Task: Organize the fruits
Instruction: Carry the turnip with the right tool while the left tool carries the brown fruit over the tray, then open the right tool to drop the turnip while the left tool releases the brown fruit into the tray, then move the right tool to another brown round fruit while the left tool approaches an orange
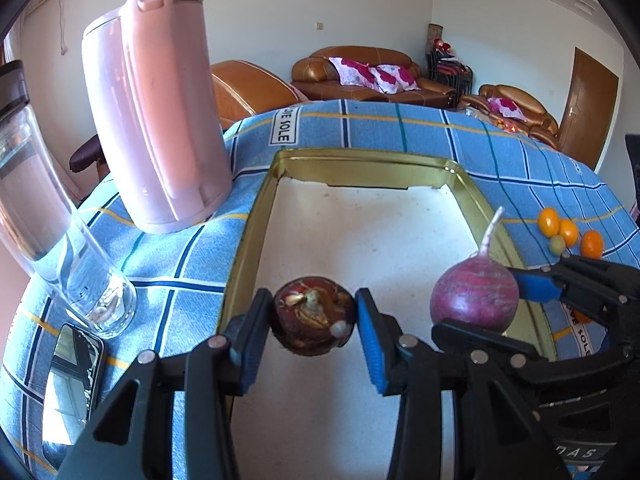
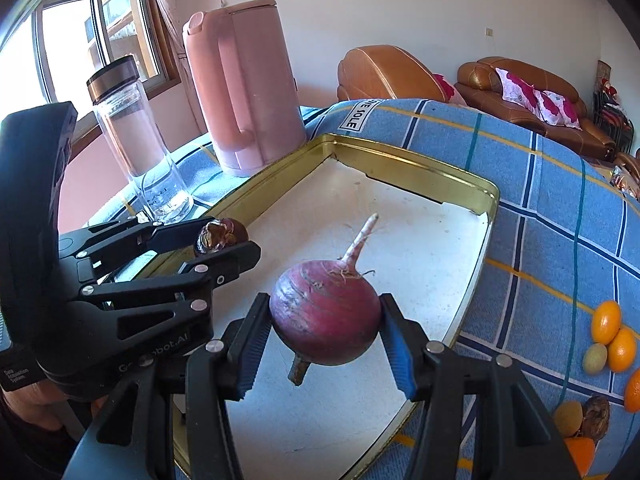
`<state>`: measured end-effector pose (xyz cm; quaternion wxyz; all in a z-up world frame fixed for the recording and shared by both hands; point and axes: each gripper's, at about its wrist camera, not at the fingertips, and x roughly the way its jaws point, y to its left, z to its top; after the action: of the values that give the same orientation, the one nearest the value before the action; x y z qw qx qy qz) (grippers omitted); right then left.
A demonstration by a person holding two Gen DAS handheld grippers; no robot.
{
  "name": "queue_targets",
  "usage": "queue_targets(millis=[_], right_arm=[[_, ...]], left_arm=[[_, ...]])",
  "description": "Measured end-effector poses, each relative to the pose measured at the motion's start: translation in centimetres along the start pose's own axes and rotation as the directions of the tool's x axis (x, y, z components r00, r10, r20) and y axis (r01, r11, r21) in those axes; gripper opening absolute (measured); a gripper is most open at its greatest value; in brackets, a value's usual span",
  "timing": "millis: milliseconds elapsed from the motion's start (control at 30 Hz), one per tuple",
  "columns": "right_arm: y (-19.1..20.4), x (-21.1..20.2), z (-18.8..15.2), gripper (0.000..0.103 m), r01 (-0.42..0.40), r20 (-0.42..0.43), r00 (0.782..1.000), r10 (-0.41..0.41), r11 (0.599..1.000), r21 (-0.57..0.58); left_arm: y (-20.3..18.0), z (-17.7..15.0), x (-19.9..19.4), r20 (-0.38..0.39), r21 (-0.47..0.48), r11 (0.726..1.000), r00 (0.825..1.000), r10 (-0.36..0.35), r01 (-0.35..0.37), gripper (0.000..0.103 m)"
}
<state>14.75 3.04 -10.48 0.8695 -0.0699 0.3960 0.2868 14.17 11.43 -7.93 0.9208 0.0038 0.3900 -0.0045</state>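
From my left wrist camera, my left gripper (image 1: 314, 322) is clenched on a dark brown water chestnut (image 1: 313, 315) — a squat, glossy bulb with a papery, flaking crown facing the lens. Its blue ribbed pads (image 1: 372, 344) press both flanks, and the bulb hangs above the tray (image 1: 256, 216), a shallow rectangular tin with a gold, shiny rim and a matte white floor. At three o'clock from the chestnut, my right gripper (image 1: 476, 300) comes in from the right edge, grasping a purple radish (image 1: 474, 294): round, dull-skinned, faintly streaked, with a pale tapering root pointing up. Both tools point down over the tray's near end. At ten o'clock stands a smooth pink plastic kettle (image 1: 160, 120); at nine o'clock, a clear glass bottle (image 1: 48, 208) and, below it, a black phone (image 1: 70, 376) lying flat on the blue checked tablecloth (image 1: 400, 128). At two o'clock, small glossy orange kumquats (image 1: 568, 232) cluster on the cloth outside the tray.

From my right wrist camera, the radish (image 2: 326, 316) fills the centre, gripped at its widest girth with a short cut stalk jutting toward six o'clock and hair-fine rootlets around the root's base. It is held over the white floor of the tray (image 2: 400, 158). At nine o'clock, my left gripper (image 2: 222, 240) angles in, black jointed fingers shut on the chestnut (image 2: 220, 234) near the tray's left rim. More kumquats (image 2: 612, 336) lie at three o'clock — with another brown chestnut (image 2: 596, 416) at four o'clock.
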Motion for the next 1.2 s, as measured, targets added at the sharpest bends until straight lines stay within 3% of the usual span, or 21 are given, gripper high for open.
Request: queue_targets(millis=[367,533,767,967,1200], right_arm=[[-0.4,-1.0,-0.1,0.059,-0.024,0.016,1.0,0.023,0.999,0.025],[-0.8,-3.2,-0.1,0.068,-0.027,0.052,0.998,0.025,0.999,0.026],[-3.9,-7.2,-1.8,0.072,-0.028,0.112,0.994,0.018,0.996,0.086],[-8.7,-11.5,-3.9,0.075,0.034,0.161,0.985,-0.059,0.988,0.149],[-15.0,-14.9,-7.3,0.076,0.129,0.18,0.967,-0.181,0.955,0.266]], left_arm=[[-0.2,-0.2,-0.6,0.016,-0.012,1.0,1.0,-0.005,0.005,0.046],[-0.8,0.0,-2.6,0.069,-0.004,1.0,0.998,-0.001,0.002,0.063],[-3.5,-0.1,-5.8,0.145,0.028,0.998,0.987,-0.063,0.059,0.071],[-7.9,0.1,-7.5,0.188,0.088,0.988,0.972,-0.14,0.125,0.077],[-14.2,-1.0,-7.3,0.167,0.17,0.966,0.961,-0.222,0.194,0.077]])
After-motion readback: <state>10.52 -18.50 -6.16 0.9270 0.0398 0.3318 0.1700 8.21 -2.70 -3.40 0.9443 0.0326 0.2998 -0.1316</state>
